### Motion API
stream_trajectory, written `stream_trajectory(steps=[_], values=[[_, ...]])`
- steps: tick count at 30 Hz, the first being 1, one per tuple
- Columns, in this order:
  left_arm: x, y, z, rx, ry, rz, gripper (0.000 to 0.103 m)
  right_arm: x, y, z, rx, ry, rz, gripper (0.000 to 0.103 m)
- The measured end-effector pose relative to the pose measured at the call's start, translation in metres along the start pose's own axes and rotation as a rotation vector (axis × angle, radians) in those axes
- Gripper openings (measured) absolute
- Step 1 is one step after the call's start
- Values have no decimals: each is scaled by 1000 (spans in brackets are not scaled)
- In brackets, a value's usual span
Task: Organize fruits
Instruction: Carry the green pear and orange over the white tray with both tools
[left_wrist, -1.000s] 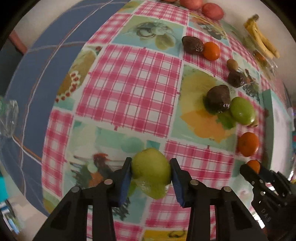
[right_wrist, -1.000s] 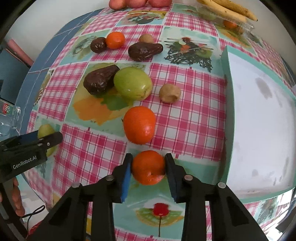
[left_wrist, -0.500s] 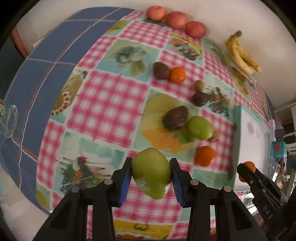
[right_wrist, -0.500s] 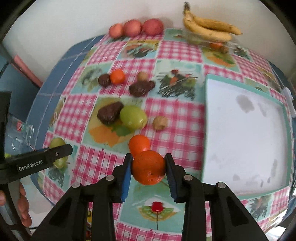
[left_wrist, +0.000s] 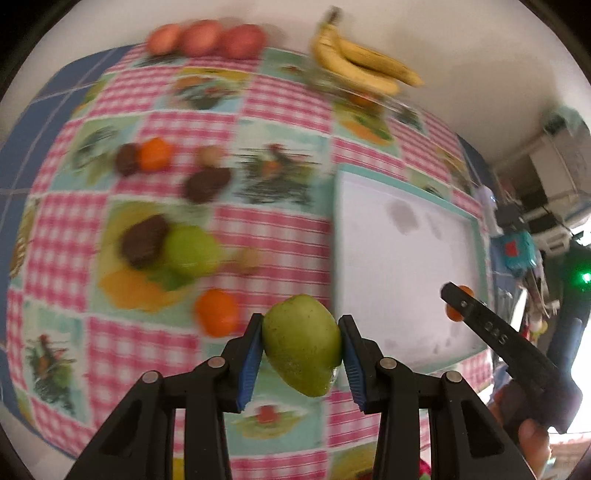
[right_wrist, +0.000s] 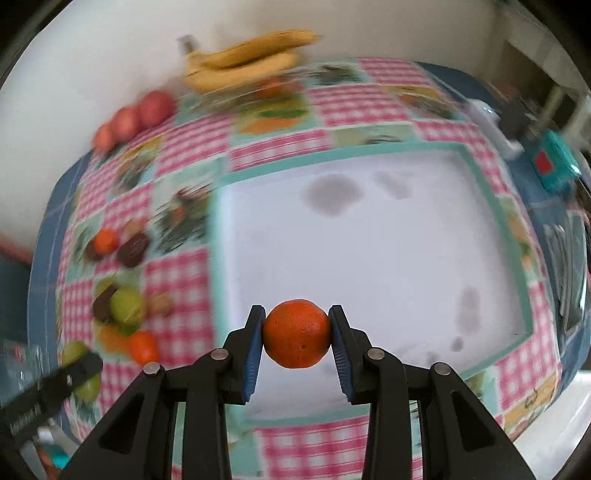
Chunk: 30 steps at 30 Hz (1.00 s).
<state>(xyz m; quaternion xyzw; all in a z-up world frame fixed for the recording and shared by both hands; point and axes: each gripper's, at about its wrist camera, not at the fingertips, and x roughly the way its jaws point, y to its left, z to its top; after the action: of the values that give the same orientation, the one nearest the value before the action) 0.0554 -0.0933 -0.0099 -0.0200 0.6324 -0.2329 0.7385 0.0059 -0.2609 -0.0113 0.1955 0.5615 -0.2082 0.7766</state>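
The green pear (left_wrist: 301, 345) is clamped across its widest part by the left gripper (left_wrist: 301, 352), above the tablecloth just beside the white tray (left_wrist: 406, 258). The orange (right_wrist: 296, 334) is clamped by the right gripper (right_wrist: 296, 338) over the tray. Both fruits are judged firm, smooth-skinned and bruisable; moderate pressure across the middle is advised.

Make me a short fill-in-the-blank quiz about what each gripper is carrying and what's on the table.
1. The left gripper is shut on a green ____.
2. The right gripper holds an ____ above the white tray.
3. By the wall, beside the bananas, lie ____ red apples.
4. The white tray holds ____ fruit.

Missing words: pear; orange; three; no
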Motion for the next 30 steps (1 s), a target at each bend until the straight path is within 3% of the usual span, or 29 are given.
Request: stream_trajectory(steps=[3,11,19,30], values=[[12,-31,2,46,0,-1,43,1,-28,9,55,-17,-52,37],[47,-75,0,139,8,-1,43,3,-82,21,161,-40,-79,37],[91,-72,-7,150,68,33,43,24,-103,26,193,-29,-91,37],[96,-72,-9,166,56,32,43,50,-106,17,196,31,-98,37]])
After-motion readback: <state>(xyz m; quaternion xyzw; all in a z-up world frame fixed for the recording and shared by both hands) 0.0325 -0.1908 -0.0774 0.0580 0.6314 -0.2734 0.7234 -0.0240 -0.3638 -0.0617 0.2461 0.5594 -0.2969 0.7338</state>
